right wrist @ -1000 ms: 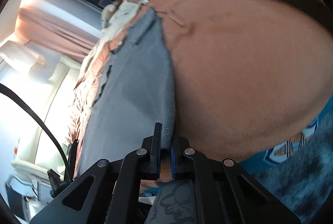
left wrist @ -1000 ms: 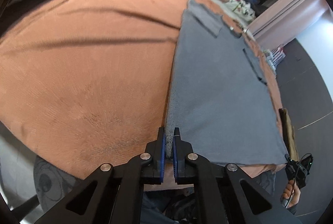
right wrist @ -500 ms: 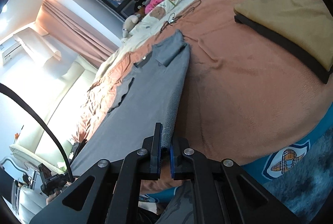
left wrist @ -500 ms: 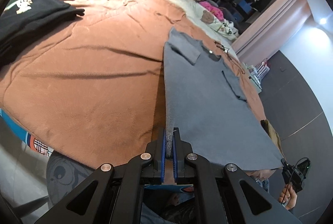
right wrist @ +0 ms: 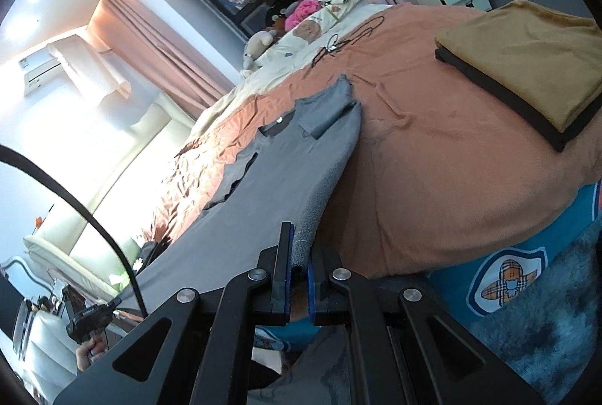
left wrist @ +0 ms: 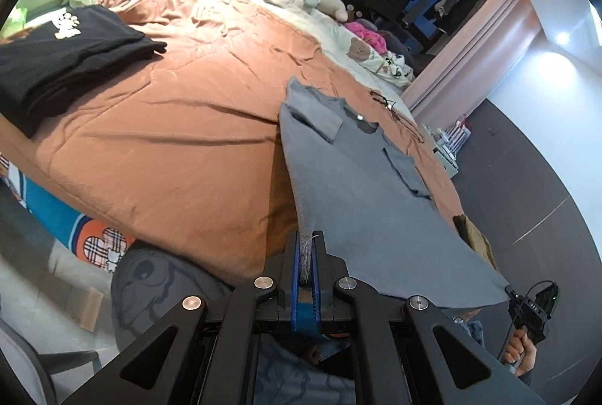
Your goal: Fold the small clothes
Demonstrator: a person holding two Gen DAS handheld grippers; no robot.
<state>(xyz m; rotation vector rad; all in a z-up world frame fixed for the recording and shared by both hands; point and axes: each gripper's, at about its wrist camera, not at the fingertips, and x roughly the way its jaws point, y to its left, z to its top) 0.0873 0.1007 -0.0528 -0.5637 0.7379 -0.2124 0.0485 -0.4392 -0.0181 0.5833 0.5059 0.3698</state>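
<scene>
Both tongs are pinching the near hem of the grey shirt [left wrist: 361,201]: the left tongs [left wrist: 305,254] hold one hem corner, the right tongs [right wrist: 300,254] the other. The blue pads are pressed together on cloth in each view.

Change noted: over the last second both hands have risen and drawn back toward the near edge of the bed [left wrist: 169,149]. The near half of the shirt now hangs taut in the air, while the collar end and folded-in sleeves stay flat on the brown cover at the far side.

Assessment: the shirt is lifted and tensioned, ready for its hem to be carried toward the collar. That fold is not yet made.

Other items: a folded black garment [left wrist: 60,62] lies far left, and a tan and black stack [right wrist: 526,66] lies right, both well apart from the shirt.
</scene>
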